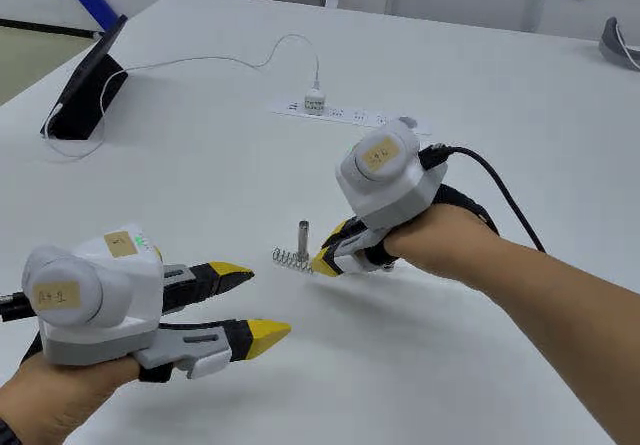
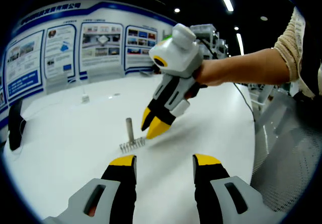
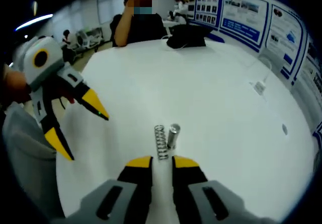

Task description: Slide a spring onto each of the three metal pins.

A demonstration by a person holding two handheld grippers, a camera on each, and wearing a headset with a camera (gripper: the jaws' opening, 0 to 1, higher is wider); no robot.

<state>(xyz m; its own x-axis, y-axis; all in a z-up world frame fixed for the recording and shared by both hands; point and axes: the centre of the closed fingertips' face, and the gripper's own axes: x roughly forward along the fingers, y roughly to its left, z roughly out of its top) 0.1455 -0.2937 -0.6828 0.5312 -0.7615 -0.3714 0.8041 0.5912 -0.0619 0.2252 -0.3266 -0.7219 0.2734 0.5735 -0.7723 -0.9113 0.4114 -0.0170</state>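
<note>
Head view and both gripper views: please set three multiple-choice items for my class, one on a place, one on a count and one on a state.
1. Where is the spring relative to the metal pin?
A threaded onto it
B lying on the table beside its foot
C balanced on its top

2. How many metal pins stand on the table?
A one
B two
C three

3. How do the jaws of the left gripper stand?
A shut on the spring
B shut on nothing
C open and empty

Answers:
1 B: the spring lies flat on the table next to the upright pin's foot.
2 A: a single upright pin shows in every view.
3 C: the left gripper view shows a wide gap between its jaws, with nothing between them.
</note>
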